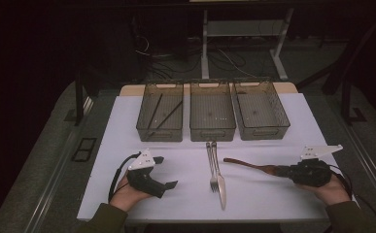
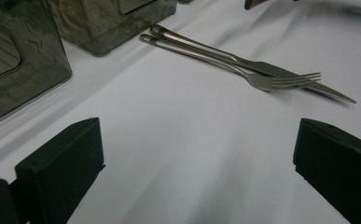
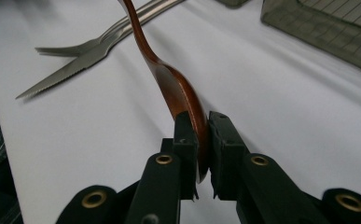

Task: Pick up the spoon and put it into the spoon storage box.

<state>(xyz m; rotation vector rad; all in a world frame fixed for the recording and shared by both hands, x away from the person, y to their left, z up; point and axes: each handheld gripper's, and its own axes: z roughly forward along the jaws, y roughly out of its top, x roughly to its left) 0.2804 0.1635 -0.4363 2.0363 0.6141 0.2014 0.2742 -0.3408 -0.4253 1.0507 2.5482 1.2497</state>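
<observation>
A brown wooden spoon [image 1: 246,164] lies across the right part of the white table, its bowl [image 3: 180,91] clamped edge-on between the jaws of my right gripper [image 1: 279,170], which is shut on it [image 3: 201,128]. A steel fork [image 1: 212,165] and a serrated knife [image 1: 219,177] lie side by side at the table's middle, also seen as fork [image 2: 243,74] and knife [image 2: 281,72]. My left gripper [image 1: 165,171] rests at the front left, open, with bare cloth between its jaws [image 2: 192,154].
Three dark see-through bins stand in a row at the back: the left bin [image 1: 160,116] holds two thin black sticks [image 1: 165,115], the middle bin [image 1: 212,116] and right bin [image 1: 261,114] look bare. Table edges run near both hands.
</observation>
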